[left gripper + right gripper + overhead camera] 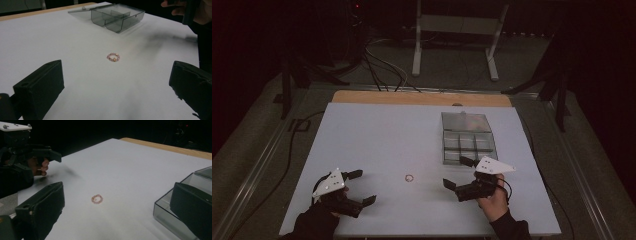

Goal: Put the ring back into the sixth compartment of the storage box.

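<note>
A small beaded ring (409, 177) was seen lying flat on the white table (377, 135), midway between the two grippers and apart from both. The left gripper (362, 187) was held with jaws spread wide, nothing between them; the right gripper (457, 172) likewise gaped wide and empty, close to the near edge of the grey compartment box (468, 142), whose lid was folded back.

Risks judged from here: the ring was thin and lay flush on the table, so it could be pushed along or flicked away if the jaws were closed too high or off centre. If gripped too lightly, it could be dropped outside the box. The box wall could be knocked by the right gripper's far jaw, which stood just beside it.
</note>
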Demonstrator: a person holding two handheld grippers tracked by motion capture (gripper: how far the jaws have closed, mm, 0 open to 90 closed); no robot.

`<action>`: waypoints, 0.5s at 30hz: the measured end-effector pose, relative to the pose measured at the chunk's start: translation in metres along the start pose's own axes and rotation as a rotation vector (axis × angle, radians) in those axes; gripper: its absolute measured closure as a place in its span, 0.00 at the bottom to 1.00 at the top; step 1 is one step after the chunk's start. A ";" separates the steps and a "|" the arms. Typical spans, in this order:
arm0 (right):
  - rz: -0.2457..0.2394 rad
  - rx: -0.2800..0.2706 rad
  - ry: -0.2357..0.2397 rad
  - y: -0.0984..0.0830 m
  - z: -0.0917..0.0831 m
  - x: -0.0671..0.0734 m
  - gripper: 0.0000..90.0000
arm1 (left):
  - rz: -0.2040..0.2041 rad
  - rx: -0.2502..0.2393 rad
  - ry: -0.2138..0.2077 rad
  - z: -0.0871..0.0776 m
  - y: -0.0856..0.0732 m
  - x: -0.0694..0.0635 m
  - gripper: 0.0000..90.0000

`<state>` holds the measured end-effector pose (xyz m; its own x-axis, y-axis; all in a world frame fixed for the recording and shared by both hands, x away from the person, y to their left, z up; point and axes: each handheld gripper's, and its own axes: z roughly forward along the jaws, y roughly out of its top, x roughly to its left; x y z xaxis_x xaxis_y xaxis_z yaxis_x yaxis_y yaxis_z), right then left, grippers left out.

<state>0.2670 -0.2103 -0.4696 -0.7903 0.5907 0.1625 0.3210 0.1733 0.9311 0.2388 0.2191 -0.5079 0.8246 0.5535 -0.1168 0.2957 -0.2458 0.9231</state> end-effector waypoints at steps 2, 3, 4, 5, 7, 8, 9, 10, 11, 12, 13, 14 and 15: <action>0.000 0.005 0.001 0.001 0.003 0.000 0.00 | -0.002 -0.003 -0.002 0.000 0.000 0.000 0.01; 0.001 0.006 0.003 0.001 0.004 0.000 0.00 | -0.003 -0.004 -0.001 0.000 0.000 0.000 0.01; 0.002 0.006 0.005 0.002 0.006 0.000 0.00 | -0.002 -0.003 0.000 0.000 0.000 0.000 0.01; 0.001 0.007 0.008 0.002 0.007 0.000 0.00 | -0.001 -0.002 0.000 0.000 0.000 0.000 0.01; -0.001 0.009 0.012 0.003 0.011 0.000 0.00 | -0.002 -0.004 -0.003 -0.001 0.000 0.000 0.01; 0.000 0.012 0.015 0.003 0.012 0.000 0.00 | -0.004 -0.005 -0.001 0.000 0.000 0.000 0.01; 0.000 0.015 0.016 0.004 0.014 0.000 0.00 | -0.003 -0.003 0.000 0.000 0.000 0.000 0.01; 0.000 0.016 0.019 0.004 0.016 0.000 0.00 | -0.001 -0.002 0.001 -0.001 0.000 0.000 0.01; 0.001 0.017 0.021 0.005 0.017 0.001 0.00 | 0.001 -0.003 0.001 -0.001 0.000 0.000 0.01; 0.000 0.018 0.024 0.005 0.019 0.001 0.00 | 0.000 -0.004 0.000 -0.001 0.000 0.000 0.01; 0.000 0.023 0.024 0.005 0.020 0.001 0.00 | -0.001 -0.004 0.000 -0.001 0.000 0.000 0.01; -0.001 0.026 0.026 0.005 0.022 0.002 0.00 | -0.002 -0.004 0.000 -0.001 0.000 0.000 0.01; 0.001 0.029 0.029 0.005 0.023 0.002 0.00 | -0.002 -0.003 0.000 -0.001 0.000 0.000 0.01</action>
<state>0.2791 -0.1904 -0.4721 -0.8044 0.5681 0.1736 0.3369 0.1956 0.9210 0.2386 0.2197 -0.5077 0.8241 0.5539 -0.1186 0.2958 -0.2423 0.9240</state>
